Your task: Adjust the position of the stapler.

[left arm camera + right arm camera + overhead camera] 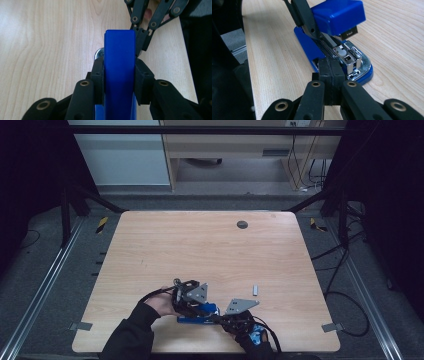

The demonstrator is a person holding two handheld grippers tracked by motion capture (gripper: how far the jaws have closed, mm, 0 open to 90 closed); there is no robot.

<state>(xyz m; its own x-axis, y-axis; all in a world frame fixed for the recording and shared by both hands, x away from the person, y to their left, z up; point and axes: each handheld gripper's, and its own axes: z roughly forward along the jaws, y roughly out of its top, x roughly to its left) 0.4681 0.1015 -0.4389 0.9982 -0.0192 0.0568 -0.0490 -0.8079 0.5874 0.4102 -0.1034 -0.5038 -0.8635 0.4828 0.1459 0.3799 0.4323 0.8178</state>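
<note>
A light wooden table with rounded corners point(200, 245) takes up the middle of the high view. Near its far edge, right of centre, a small round dark grey cap point(242, 224) sits flush in the top. A small pale grey rectangular piece point(255, 290) lies on the wood at lower right of centre. Grey metal rails point(42, 285) run along the floor at left and right of the table, and two small grey floor brackets point(80, 325) lie near its lower corners. Black cables point(345, 270) loop over the dark grey floor at right. At upper centre stands a pale wooden cabinet point(225, 145). Yellow-and-black striped tape point(101, 224) marks the floor at upper left.
</note>
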